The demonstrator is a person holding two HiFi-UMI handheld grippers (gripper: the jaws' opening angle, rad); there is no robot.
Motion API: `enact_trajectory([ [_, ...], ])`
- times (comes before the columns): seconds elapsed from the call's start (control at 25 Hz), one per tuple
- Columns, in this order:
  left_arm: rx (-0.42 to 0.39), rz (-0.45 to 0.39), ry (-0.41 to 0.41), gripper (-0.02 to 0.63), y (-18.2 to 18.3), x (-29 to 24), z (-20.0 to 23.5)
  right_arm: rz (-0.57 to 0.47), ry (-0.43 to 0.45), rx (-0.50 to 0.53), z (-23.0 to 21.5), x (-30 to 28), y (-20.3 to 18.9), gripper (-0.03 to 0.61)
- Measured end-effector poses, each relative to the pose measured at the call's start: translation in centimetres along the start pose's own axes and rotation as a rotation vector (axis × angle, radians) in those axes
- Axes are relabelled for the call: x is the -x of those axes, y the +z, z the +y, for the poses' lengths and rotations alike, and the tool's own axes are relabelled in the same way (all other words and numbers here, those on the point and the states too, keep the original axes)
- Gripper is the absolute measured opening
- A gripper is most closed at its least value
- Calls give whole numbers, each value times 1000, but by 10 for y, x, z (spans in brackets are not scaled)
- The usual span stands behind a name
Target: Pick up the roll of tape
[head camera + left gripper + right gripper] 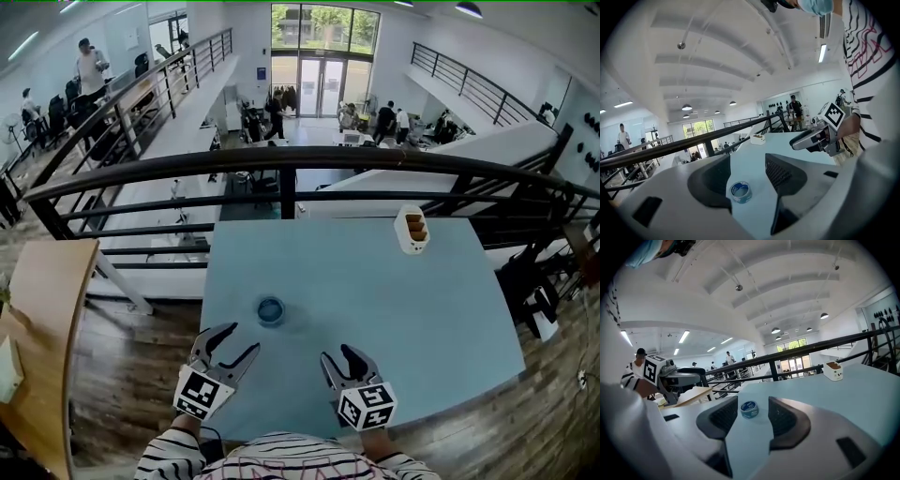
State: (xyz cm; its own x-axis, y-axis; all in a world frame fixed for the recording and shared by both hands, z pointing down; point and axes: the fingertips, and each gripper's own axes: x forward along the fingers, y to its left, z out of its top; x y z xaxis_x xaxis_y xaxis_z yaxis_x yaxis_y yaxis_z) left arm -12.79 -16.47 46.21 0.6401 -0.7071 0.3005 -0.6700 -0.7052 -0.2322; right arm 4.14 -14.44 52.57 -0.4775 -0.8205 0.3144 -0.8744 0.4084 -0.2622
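The roll of tape (271, 310) is small and blue and lies flat on the light blue table (422, 319), left of its middle. My left gripper (239, 339) hovers just short of the roll, jaws spread wide and empty. In the left gripper view the roll of tape (740, 191) shows on the table between the open jaws of my left gripper (747, 157), closer to the left one, untouched. My right gripper (339, 356) sits to the right, near the front edge. In the right gripper view the roll of tape (749, 409) lies ahead of my right gripper (753, 399), whose jaws stand apart and empty.
A white box (412, 230) with brown contents stands at the table's far right. A black railing (281, 164) runs along the far edge, with a drop to a lower floor behind it. A wooden desk (37, 328) stands to the left.
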Motion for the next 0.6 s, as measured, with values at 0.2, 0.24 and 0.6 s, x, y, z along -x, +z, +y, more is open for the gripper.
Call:
enact_trajectory([
  [0.2,-105,57,-20,213,4,-23,-4,15,27,-8,-13,-1,-2,198],
  [0.24,-120,67,-26,215,4,-28,-5,18,30,-11,-16,-1,-2,198],
  [0.6,-242,119,-86,222,11,-77,0,28,45,-25,-39,-4,-5,198],
])
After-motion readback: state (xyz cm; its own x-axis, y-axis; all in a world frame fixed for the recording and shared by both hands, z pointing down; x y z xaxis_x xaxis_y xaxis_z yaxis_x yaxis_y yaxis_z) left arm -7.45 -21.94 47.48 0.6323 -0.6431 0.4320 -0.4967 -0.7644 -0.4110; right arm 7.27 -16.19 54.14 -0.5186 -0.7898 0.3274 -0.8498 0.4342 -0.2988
